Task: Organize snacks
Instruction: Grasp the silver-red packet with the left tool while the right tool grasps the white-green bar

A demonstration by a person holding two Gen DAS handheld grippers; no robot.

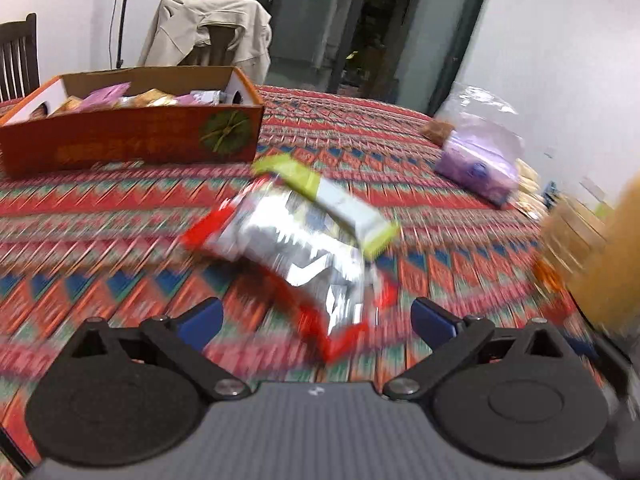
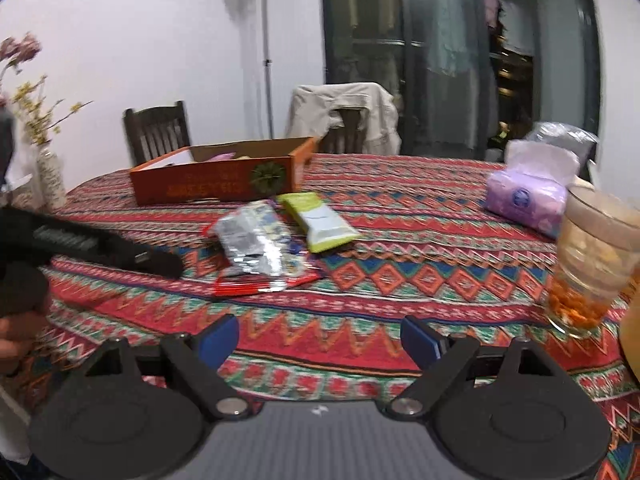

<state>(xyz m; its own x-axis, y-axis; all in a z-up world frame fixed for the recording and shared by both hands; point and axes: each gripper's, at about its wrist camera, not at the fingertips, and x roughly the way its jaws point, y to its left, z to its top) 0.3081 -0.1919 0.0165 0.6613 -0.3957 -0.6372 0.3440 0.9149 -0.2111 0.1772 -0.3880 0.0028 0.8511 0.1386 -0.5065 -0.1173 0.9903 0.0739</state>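
I see a crinkled silver foil packet (image 2: 250, 240) beside a flat green pouch (image 2: 318, 222) on patterned cloth (image 2: 400, 240). Both my left gripper (image 1: 316, 318) and right gripper (image 2: 320, 338) gape wide, empty; cardboard box (image 2: 224, 180) far left.

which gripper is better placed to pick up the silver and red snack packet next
Left. The left gripper hangs with open jaws right at the near end of the silver and red snack packet. The right gripper is open too, but bare tablecloth lies between it and the packet.
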